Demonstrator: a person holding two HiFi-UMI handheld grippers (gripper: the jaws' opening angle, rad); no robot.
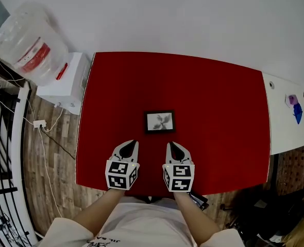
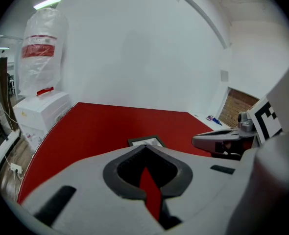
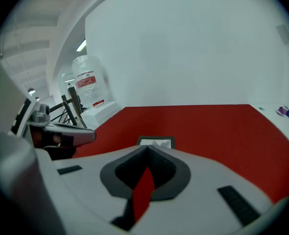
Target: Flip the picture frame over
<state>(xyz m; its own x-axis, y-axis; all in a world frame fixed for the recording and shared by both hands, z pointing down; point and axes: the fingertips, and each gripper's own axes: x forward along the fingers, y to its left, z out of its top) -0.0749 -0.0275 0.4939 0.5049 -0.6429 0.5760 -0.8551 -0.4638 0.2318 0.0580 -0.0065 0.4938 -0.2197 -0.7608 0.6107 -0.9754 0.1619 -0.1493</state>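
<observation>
A small black picture frame [image 1: 159, 121] lies flat and picture side up near the middle of the red table [image 1: 219, 102]. It also shows just past the jaw tips as the frame [image 2: 145, 141] in the left gripper view and the frame [image 3: 156, 142] in the right gripper view. My left gripper [image 1: 132, 143] hovers a short way in front of the frame's near left corner, its jaws shut and empty. My right gripper [image 1: 172, 144] hovers in front of the near right corner, also shut with nothing held. Neither touches the frame.
A white water dispenser [image 1: 64, 84] with a clear bottle [image 1: 31, 42] stands off the table's left edge. A white surface [image 1: 288, 117] with blue and purple items adjoins the right edge. A white wall rises behind the table. The table's near edge [image 1: 141, 192] lies just under my forearms.
</observation>
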